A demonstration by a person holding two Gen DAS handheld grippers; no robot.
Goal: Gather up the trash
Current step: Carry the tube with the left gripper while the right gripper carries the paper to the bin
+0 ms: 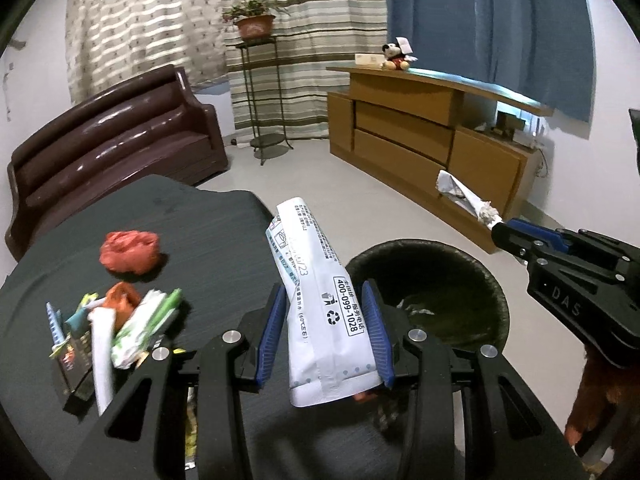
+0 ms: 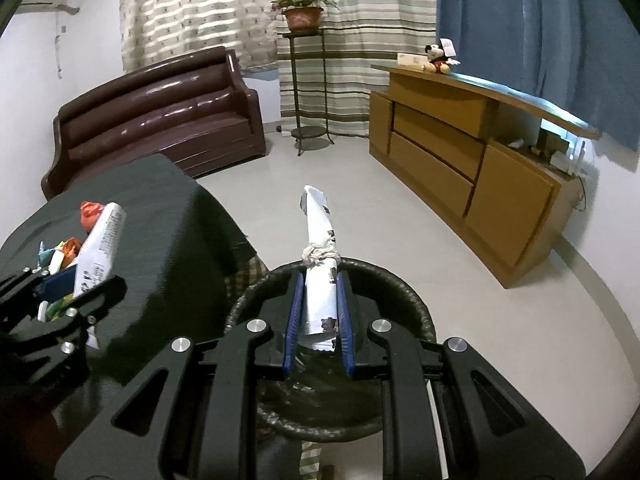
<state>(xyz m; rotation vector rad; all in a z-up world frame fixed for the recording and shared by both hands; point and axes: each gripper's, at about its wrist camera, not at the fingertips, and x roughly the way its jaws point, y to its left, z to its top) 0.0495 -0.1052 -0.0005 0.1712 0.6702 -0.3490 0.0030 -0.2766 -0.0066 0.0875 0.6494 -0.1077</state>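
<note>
Both loads clamped; right one already over the bin.

Right gripper (image 2: 318, 312) pinched on a rolled paper (image 2: 318, 236) tied with string, long axis pointing away, hanging above the black trash bin (image 2: 416, 296). Left gripper (image 1: 326, 332) clamped on a white packet (image 1: 316, 280), at the table (image 1: 224, 232) edge, bin just to its right. Right nearer. More scraps (image 1: 120, 316) left on the table.

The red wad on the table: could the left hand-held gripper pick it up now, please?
Probably not yet: the left hand-held gripper is shut on a white packet; the red wad itself lies uncovered.
</note>
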